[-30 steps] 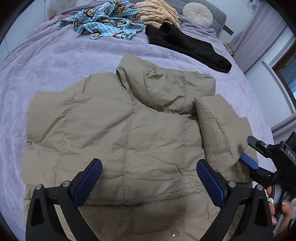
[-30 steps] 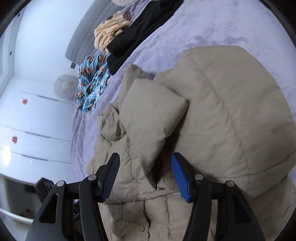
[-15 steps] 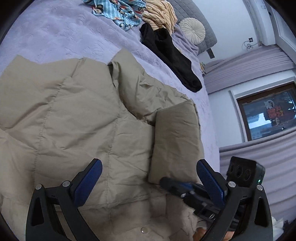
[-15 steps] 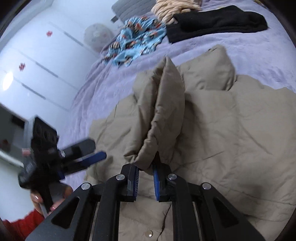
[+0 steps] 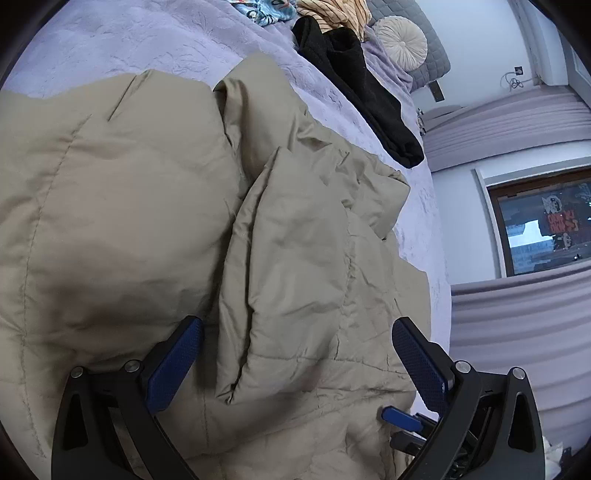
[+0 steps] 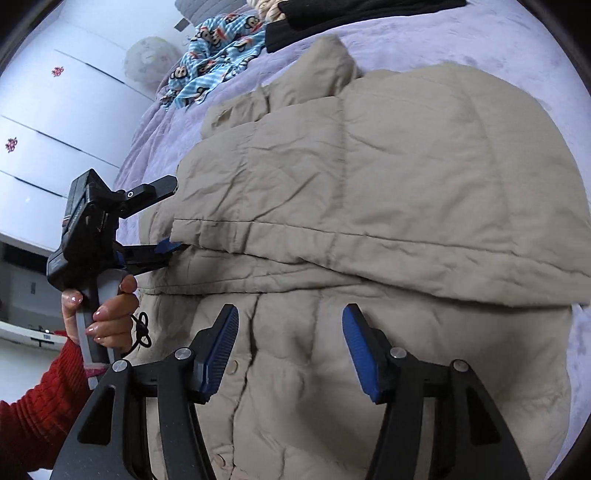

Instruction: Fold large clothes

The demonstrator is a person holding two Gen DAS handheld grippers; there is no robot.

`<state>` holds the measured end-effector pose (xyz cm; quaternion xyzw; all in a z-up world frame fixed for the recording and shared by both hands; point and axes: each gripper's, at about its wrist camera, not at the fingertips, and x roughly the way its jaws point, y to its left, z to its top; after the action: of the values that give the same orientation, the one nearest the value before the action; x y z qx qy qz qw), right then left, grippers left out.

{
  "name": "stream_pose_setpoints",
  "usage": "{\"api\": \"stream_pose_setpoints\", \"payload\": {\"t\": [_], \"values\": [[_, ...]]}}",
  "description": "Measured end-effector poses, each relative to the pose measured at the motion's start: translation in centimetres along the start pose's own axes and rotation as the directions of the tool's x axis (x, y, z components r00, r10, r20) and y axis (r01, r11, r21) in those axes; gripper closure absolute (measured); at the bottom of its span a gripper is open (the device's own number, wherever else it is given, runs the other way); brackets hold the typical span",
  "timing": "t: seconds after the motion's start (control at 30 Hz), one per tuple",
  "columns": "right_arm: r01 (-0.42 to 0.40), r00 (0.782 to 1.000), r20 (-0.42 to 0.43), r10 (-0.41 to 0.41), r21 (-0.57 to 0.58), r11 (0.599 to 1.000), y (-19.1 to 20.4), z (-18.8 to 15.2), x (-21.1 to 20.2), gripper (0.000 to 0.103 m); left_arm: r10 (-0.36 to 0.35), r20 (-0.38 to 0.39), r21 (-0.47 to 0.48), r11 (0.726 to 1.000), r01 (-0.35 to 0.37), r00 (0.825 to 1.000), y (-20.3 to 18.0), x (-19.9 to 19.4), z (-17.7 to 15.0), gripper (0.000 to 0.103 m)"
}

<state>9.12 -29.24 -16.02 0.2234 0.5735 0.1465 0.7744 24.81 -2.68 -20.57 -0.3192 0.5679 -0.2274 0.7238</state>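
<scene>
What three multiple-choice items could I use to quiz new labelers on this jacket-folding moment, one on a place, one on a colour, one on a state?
1. Where does the black garment lie?
A. On the bed beyond the jacket's collar
B. Under the jacket
C. On the floor

2. What colour is the puffer jacket?
A. Navy
B. Beige
C. Red

3. How do the jaws of the right gripper stand?
A. Shut on the sleeve
B. Shut on nothing
C. Open above the jacket

Answers:
1. A, it lies on the purple cover past the collar, beside the striped top.
2. B, every quilted panel is a sandy tan.
3. C, both blue pads are spread apart with fabric showing between them; the left gripper is open too.
</scene>
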Motion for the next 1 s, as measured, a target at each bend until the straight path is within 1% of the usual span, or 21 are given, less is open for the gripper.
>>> {"api": "stream_pose_setpoints", "payload": {"t": [0.03, 0.07, 0.1, 0.13, 0.17, 0.23, 0.33, 0.4, 0.47, 0.5, 0.57, 0.67, 0.73, 0.77, 0.8, 0.83, 0.87, 0.93, 1.0], "values": [[-0.001, 1.000, 0.004, 0.001, 0.009, 1.000, -0.3, -0.2, -0.3, 0.040, 0.005, 0.001, 0.015, 1.000, -0.005, 1.000, -0.3, 0.4, 0.2, 0.029], [-0.002, 1.000, 0.007, 0.002, 0.016, 1.000, -0.7, -0.4, -0.5, 0.040, -0.005, -0.017, 0.032, 0.999, 0.006, 1.000, -0.8, 0.9, 0.3, 0.047], [-0.001, 1.000, 0.010, 0.001, 0.023, 1.000, -1.0, -0.6, -0.6, 0.040, -0.010, -0.051, 0.040, 0.999, 0.012, 0.999, -1.3, 1.5, 0.5, 0.084], [-0.001, 1.000, 0.013, 0.001, 0.026, 1.000, -1.2, -0.9, -0.8, 0.040, -0.022, -0.072, 0.038, 0.999, 0.025, 0.997, -1.6, 1.7, 0.7, 0.094], [-0.001, 1.000, 0.015, 0.001, 0.028, 1.000, -1.4, -1.0, -0.8, 0.040, -0.040, -0.065, 0.041, 0.998, 0.043, 0.997, -2.3, 1.5, 0.8, 0.094], [0.002, 1.000, 0.024, -0.002, 0.026, 1.000, -1.5, -0.9, -0.9, 0.040, -0.098, -0.023, 0.079, 0.992, 0.099, 0.995, -4.1, 0.1, 1.0, 0.094], [0.025, 0.998, 0.052, -0.024, -0.007, 1.000, -1.4, -0.9, -1.2, 0.040, -0.182, 0.059, 0.117, 0.978, 0.174, 0.982, -6.4, -3.3, 1.7, 0.094], [0.061, 0.996, 0.071, -0.059, -0.028, 0.998, -1.6, -0.5, -1.3, 0.040, -0.213, 0.103, 0.134, 0.971, 0.199, 0.972, -7.3, -5.4, 2.2, 0.094], [0.113, 0.990, 0.091, -0.109, -0.036, 0.993, -2.3, 0.2, -1.4, 0.040, -0.214, 0.132, 0.144, 0.970, 0.195, 0.968, -7.5, -7.2, 2.4, 0.094], [0.148, 0.984, 0.108, -0.142, -0.041, 0.988, -2.9, 0.6, -1.7, 0.040, -0.203, 0.143, 0.148, 0.972, 0.182, 0.969, -7.3, -8.0, 2.4, 0.094], [0.207, 0.970, 0.140, -0.200, -0.035, 0.978, -4.1, 1.0, -2.5, 0.040, -0.156, 0.156, 0.143, 0.981, 0.134, 0.975, -6.1, -8.8, 2.0, 0.094], [0.252, 0.948, 0.197, -0.251, 0.017, 0.967, -7.2, 1.5, -4.6, 0.040, -0.079, 0.112, 0.083, 0.994, 0.070, 0.991, -2.9, -8.1, 0.6, 0.094], [0.234, 0.949, 0.203, -0.242, 0.061, 0.970, -9.3, 1.6, -5.0, 0.045, -0.006, 0.049, 0.058, 0.998, 0.003, 0.999, -0.4, -5.9, -0.6, 0.094], [0.224, 0.953, 0.193, -0.235, 0.078, 0.971, -10.1, 1.6, -4.8, 0.051, 0.031, 0.022, 0.048, 0.998, -0.032, 0.999, 0.5, -4.6, -1.2, 0.094], [0.228, 0.954, 0.177, -0.241, 0.091, 0.969, -10.9, 1.7, -4.4, 0.059, 0.070, 0.001, 0.044, 0.997, -0.070, 0.998, 1.4, -3.5, -1.7, 0.094], [0.239, 0.953, 0.166, -0.252, 0.093, 0.967, -11.4, 1.6, -3.9, 0.063, 0.092, -0.011, 0.042, 0.995, -0.092, 0.996, 2.1, -2.8, -2.2, 0.094], [0.244, 0.953, 0.162, -0.256, 0.089, 0.966, -11.8, 1.6, -3.7, 0.068, 0.096, -0.015, 0.032, 0.995, -0.096, 0.995, 2.7, -2.4, -2.6, 0.094], [0.243, 0.954, 0.158, -0.254, 0.090, 0.966, -12.3, 1.3, -3.5, 0.070, 0.090, -0.003, 0.013, 0.996, -0.090, 0.996, 3.1, -2.4, -3.0, 0.094], [0.255, 0.953, 0.139, -0.268, 0.101, 0.962, -12.1, 1.0, -4.2, 0.070, 0.100, 0.003, 0.017, 0.995, -0.100, 0.995, 2.9, -2.6, -3.0, 0.094]]}}
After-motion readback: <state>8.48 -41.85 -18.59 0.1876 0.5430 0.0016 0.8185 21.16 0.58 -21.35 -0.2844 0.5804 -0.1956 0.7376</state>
